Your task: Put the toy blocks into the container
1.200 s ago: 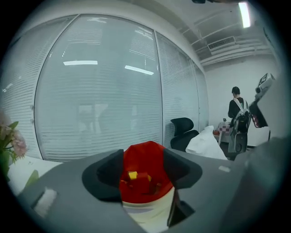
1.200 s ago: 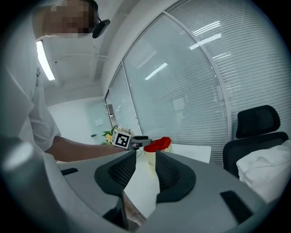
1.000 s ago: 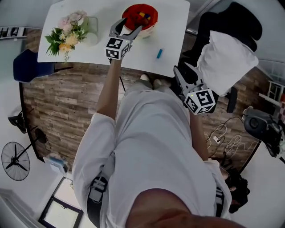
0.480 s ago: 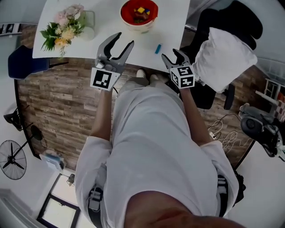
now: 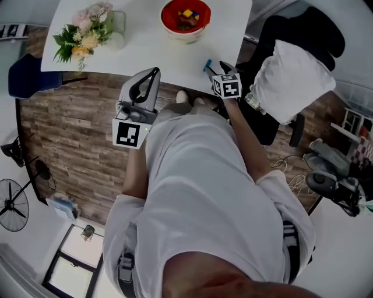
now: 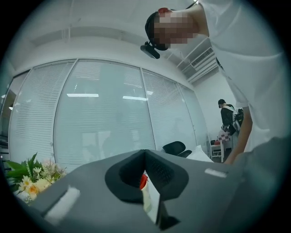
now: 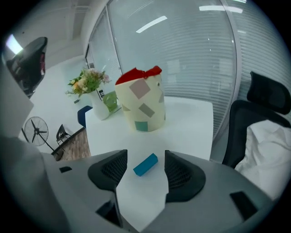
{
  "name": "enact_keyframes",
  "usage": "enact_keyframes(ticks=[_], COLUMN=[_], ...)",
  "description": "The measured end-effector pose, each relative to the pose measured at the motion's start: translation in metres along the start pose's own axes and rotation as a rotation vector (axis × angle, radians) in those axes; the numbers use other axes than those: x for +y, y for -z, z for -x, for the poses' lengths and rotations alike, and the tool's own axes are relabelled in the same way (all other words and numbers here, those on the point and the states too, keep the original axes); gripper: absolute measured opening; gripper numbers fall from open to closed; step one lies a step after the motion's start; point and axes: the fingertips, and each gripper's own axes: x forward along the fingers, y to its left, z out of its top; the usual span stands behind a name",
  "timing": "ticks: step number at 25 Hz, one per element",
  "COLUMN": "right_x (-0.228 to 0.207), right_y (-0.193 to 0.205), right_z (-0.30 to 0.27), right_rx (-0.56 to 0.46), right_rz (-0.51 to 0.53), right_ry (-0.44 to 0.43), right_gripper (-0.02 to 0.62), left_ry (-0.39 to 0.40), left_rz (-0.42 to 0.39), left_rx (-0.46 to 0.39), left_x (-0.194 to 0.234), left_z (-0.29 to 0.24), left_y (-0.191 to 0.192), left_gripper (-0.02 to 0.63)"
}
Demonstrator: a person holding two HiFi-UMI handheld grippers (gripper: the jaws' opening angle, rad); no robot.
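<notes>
A red-lined, cream paper container [image 5: 185, 17] holding several coloured blocks stands at the far edge of the white table [image 5: 145, 55]. One blue block [image 5: 207, 66] lies near the table's right front edge. My right gripper [image 5: 217, 67] hovers at that edge. In the right gripper view the blue block [image 7: 145, 164] lies on the table between the jaws of the right gripper [image 7: 145, 169], which are opening, and the pads do not touch it. The container [image 7: 140, 103] stands behind it. My left gripper [image 5: 152, 72] is shut and empty, held off the table's front edge. In its own view the left gripper [image 6: 144, 157] points up at a glass wall.
A vase of flowers [image 5: 81, 36] stands at the table's left, and it also shows as flowers [image 7: 90, 82] in the right gripper view. A black office chair with a white cloth [image 5: 291, 75] is close on the right. A blue chair [image 5: 26, 75] and a fan [image 5: 13, 204] stand on the left.
My left gripper drew back from the container toward my body and its jaws shut. My right gripper moved forward to the table edge, over the blue block, with its jaws wider.
</notes>
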Motion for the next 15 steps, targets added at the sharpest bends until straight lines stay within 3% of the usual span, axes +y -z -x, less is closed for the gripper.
enact_keyframes(ticks=[8, 11, 15], right_x=[-0.008, -0.002, -0.002], right_y=[0.029, 0.028, 0.027], right_z=[-0.057, -0.066, -0.065], right_rx=[0.150, 0.159, 0.182], right_rz=[-0.178, -0.121, -0.058], right_ry=[0.065, 0.069, 0.053], right_gripper=[0.245, 0.153, 0.141], left_ry=[-0.093, -0.128, -0.150], left_rz=[-0.035, -0.045, -0.029], left_rx=[0.045, 0.026, 0.012], left_x=[0.014, 0.021, 0.023], left_z=[0.039, 0.051, 0.059], left_y=[-0.001, -0.009, -0.009], left_gripper=[-0.003, -0.003, -0.003])
